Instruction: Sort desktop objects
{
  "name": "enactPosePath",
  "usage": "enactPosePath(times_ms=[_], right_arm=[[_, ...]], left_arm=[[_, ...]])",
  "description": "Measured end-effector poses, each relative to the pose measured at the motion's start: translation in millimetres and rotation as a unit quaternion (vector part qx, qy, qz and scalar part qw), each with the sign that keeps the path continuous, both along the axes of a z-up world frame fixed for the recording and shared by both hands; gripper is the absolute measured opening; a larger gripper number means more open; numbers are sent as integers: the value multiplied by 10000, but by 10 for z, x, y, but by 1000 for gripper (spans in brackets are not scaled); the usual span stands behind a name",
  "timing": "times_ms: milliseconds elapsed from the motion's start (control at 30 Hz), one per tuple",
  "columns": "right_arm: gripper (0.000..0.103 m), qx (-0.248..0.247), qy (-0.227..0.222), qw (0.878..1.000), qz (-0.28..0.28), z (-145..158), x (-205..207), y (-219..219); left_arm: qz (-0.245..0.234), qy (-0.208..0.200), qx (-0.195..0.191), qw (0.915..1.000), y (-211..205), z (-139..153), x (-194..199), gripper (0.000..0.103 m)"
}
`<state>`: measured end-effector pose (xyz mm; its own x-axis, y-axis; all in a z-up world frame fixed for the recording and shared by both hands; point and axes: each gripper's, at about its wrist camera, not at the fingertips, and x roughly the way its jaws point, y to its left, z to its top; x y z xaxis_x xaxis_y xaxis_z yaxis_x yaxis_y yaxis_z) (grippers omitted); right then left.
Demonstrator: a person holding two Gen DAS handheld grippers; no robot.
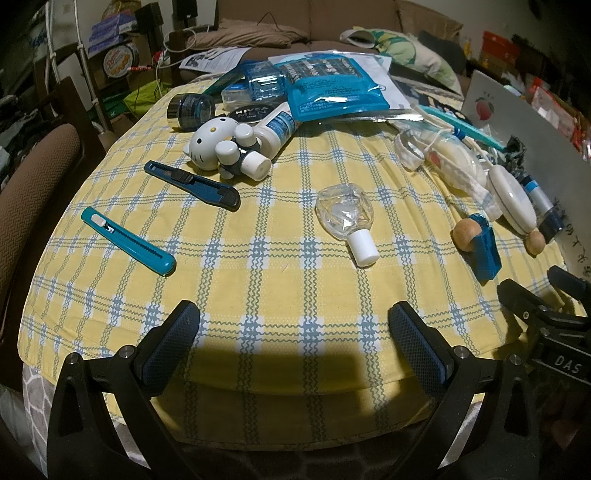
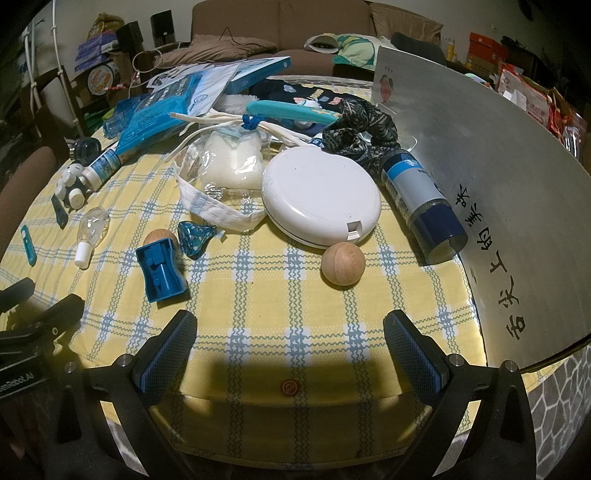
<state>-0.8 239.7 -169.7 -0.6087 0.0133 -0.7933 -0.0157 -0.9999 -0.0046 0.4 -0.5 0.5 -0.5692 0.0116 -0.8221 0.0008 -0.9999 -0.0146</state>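
Observation:
My left gripper (image 1: 293, 325) is open above the near edge of the yellow checked tablecloth (image 1: 280, 288), nothing between its fingers. Ahead lie a teal box cutter (image 1: 127, 240), a dark blue utility knife (image 1: 192, 184), a white cat figure (image 1: 214, 142) and a clear small bottle with a white cap (image 1: 347, 218). My right gripper (image 2: 290, 326) is also open and empty. In front of it sit a wooden ball (image 2: 342, 263), a blue pencil sharpener (image 2: 162, 269), a white round case (image 2: 320, 194), a blue-capped tube (image 2: 421, 201) and a foil-wrapped candy (image 2: 194, 236).
A large silver board with black characters (image 2: 498, 206) leans along the right side. Blue packets (image 1: 332, 88), a face mask (image 2: 218, 212), a dark cloth (image 2: 360, 129) and a teal toothbrush (image 2: 291, 110) crowd the far half. A brown chair (image 1: 33, 177) stands left; a sofa (image 2: 280, 22) behind.

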Motion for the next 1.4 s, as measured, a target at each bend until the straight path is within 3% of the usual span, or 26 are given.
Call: enactPosePath(times_ms=[600, 800, 1100, 1267, 1400], right_arm=[[103, -201, -127, 9997, -18, 137, -6, 33], [103, -239, -2, 9997, 52, 344, -48, 71], [103, -427, 293, 9976, 455, 766, -228, 53], [103, -585, 357, 9947, 761, 973, -466, -8], [97, -687, 286, 9923, 990, 1009, -675, -49]], left_arm=[[-136, 71, 63, 9999, -167, 417, 17, 103], [-277, 144, 87, 9995, -239, 578, -4, 103], [-508, 183, 468, 9974, -309, 762, -174, 103], [-613, 284, 510, 9964, -381, 888, -408, 103], [-679, 360, 538, 9956, -412, 957, -623, 103]])
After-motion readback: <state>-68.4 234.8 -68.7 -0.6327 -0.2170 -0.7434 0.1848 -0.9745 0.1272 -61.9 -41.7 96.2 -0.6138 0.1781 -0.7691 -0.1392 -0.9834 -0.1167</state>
